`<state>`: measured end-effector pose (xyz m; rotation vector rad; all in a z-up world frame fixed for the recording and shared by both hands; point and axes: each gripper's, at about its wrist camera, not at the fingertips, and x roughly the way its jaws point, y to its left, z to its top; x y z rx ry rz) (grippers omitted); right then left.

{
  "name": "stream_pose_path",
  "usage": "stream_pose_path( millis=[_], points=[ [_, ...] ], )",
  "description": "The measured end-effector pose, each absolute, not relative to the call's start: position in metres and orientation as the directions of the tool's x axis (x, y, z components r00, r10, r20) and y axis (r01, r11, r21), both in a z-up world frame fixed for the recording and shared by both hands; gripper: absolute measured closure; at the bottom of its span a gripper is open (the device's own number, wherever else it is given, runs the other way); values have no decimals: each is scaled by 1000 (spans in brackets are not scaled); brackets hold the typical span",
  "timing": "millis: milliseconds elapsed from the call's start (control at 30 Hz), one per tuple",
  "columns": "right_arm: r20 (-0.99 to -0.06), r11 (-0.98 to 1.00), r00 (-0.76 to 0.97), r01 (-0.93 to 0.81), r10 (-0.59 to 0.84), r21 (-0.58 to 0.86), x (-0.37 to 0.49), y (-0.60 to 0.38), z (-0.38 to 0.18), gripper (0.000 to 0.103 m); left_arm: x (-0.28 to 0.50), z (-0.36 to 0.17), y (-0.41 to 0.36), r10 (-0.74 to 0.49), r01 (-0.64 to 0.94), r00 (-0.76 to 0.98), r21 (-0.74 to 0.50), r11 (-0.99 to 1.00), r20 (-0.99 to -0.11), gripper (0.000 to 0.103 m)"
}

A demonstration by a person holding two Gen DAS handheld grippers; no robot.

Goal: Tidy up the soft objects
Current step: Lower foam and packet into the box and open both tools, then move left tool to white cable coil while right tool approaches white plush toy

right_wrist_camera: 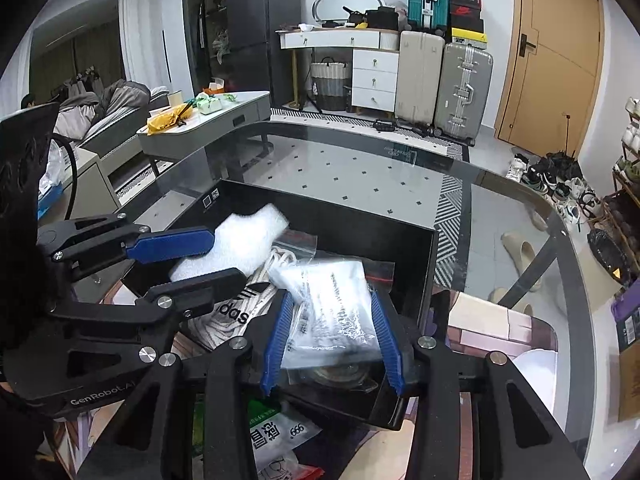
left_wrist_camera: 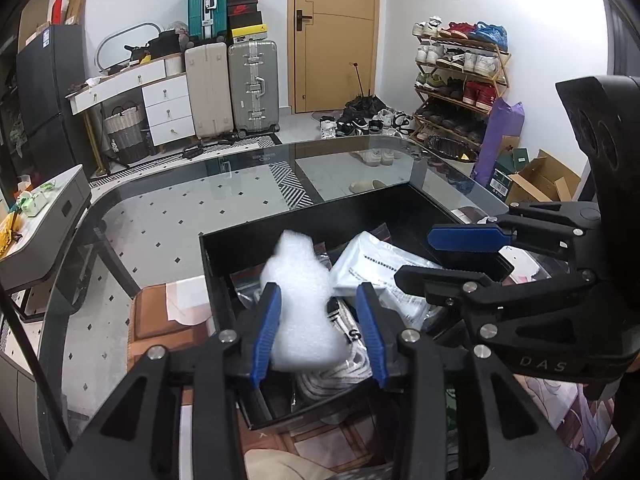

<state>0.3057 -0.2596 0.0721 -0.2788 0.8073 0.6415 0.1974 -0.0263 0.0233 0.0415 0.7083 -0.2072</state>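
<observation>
The foam piece (left_wrist_camera: pixel 304 304) sits low in the middle of my left view, over the black box (left_wrist_camera: pixel 224 280), between the fingers of my left gripper (left_wrist_camera: pixel 318 332). The left pad touches it; the right pad seems to stand off, so I cannot tell whether it is pinched. It looks very light and squashy, so I would hold it across its thick middle. My right gripper (right_wrist_camera: pixel 332 340), low in the middle of its view, stands spread around a crinkly plastic bag (right_wrist_camera: pixel 332 304) that looks slippery; I'd grip where it bunches.
</observation>
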Motion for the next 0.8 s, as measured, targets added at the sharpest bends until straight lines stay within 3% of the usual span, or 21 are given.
stream_pose_path(
  millis=[333,400,433,467,533,567,600,667,800],
  points=[
    [-748,787,516,-616,418,14,298,-264,72,61,195,24,-21,-165,210,737,-11,978,-655,53],
    [-738,789,517,-613,433,34,298,-268,73,58,192,26,-21,-168,208,739,-16,978,-653,41],
    [-727,796,528,-604,439,42,297,-271,76,56,191,28,-20,-174,209,740,-25,978,-650,40],
    [-716,805,548,-593,432,32,294,-274,79,48,188,31,-18,-193,216,737,-45,975,-647,36],
    [-700,803,555,-594,450,44,286,-279,85,42,182,35,-16,-213,225,739,-64,972,-639,25],
    [-694,809,565,-587,447,43,282,-283,88,35,178,38,-15,-218,226,745,-69,972,-630,19],
    [-690,825,586,-565,425,28,279,-287,90,20,174,41,-15,-221,226,751,-71,971,-622,13],
    [-663,847,623,-531,414,30,273,-299,94,6,167,46,-14,-214,217,764,-69,974,-609,7],
    [-641,859,633,-505,433,81,259,-320,99,1,151,55,-13,-199,198,789,-67,978,-581,0]
  ],
)
